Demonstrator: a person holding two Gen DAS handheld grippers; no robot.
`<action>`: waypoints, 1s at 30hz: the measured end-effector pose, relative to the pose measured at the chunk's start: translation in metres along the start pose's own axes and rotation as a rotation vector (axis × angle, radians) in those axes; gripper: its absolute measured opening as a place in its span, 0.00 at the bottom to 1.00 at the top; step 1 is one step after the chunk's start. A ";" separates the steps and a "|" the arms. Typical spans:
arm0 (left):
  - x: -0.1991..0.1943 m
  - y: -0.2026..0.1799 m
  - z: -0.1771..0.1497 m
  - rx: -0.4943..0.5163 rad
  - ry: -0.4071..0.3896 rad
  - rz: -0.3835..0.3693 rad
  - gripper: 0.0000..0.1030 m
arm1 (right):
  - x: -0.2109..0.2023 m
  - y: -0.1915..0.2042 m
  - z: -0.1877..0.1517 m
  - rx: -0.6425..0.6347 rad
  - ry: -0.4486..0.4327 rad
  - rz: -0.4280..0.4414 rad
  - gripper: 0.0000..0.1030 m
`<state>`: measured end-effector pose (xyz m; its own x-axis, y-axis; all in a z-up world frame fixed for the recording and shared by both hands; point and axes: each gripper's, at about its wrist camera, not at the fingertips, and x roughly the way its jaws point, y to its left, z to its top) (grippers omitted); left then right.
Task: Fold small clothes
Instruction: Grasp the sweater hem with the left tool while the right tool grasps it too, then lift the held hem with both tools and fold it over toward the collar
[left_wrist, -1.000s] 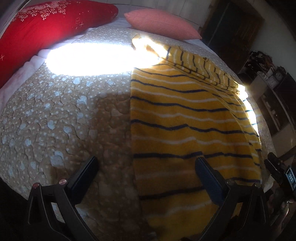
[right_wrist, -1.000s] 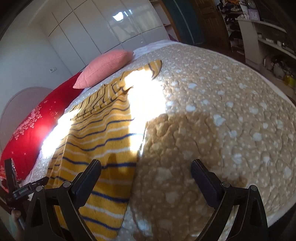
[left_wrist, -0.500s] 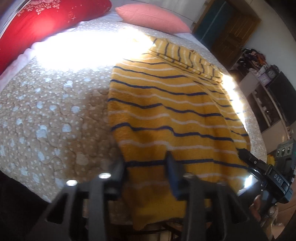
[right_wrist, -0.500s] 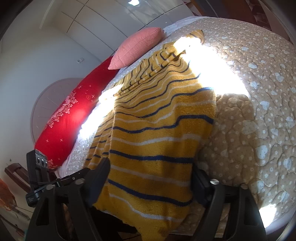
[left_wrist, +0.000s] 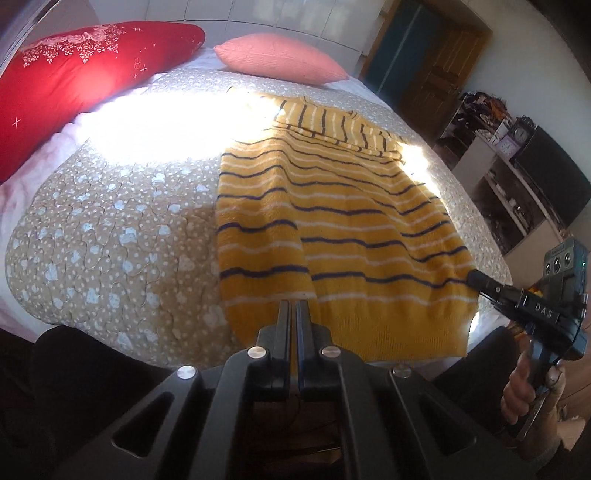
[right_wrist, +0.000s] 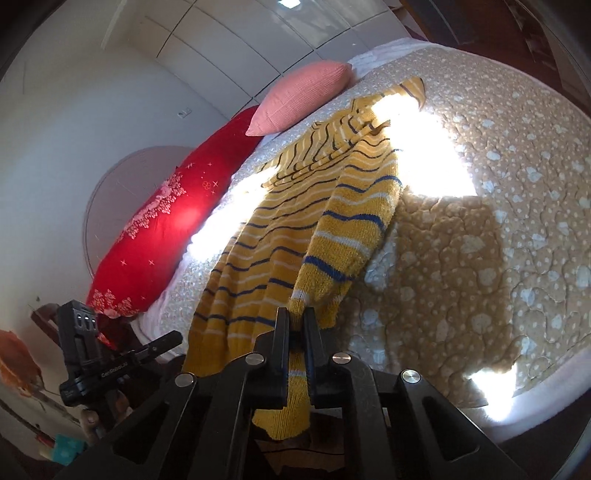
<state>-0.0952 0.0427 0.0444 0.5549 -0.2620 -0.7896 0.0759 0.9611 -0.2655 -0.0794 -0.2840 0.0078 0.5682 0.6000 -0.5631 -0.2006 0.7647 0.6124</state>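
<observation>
Two tools grip the yellow striped sweater (left_wrist: 332, 221) at its near hem: left tool (left_wrist: 294, 314) and right tool (right_wrist: 295, 325), jaws pinched shut, garment stretching ahead across the quilted bed (left_wrist: 110, 240).

The sweater (left_wrist: 332, 229) is thick knitted wool, fuzzy and soft, with bumpy rows of stitches. The bed cover (left_wrist: 110, 240) is quilted cloth, puffy and matt, with sewn lines making little bumps. The red pillow (left_wrist: 74, 74) is smooth cloth with a slight shine. The pink pillow (left_wrist: 280, 55) looks knitted and matt. The left tool (left_wrist: 293, 314) and right tool (right_wrist: 295, 321) are black matt plastic with shiny round metal screws. The wardrobe doors (right_wrist: 221, 44) are smooth and glossy. The door (left_wrist: 443, 74) is brown wood
</observation>
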 end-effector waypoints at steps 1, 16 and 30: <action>0.004 0.004 0.000 -0.015 0.011 0.010 0.02 | 0.005 -0.004 -0.001 0.010 0.007 -0.025 0.12; 0.039 0.025 0.004 -0.125 0.039 -0.064 0.69 | 0.036 -0.006 -0.023 -0.012 0.086 -0.045 0.63; 0.028 0.008 0.104 -0.062 -0.104 -0.083 0.10 | 0.047 0.022 0.079 -0.079 0.009 0.123 0.15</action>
<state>0.0072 0.0527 0.0780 0.6321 -0.3266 -0.7027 0.0752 0.9284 -0.3639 0.0060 -0.2573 0.0389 0.5284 0.6921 -0.4917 -0.3305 0.7011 0.6318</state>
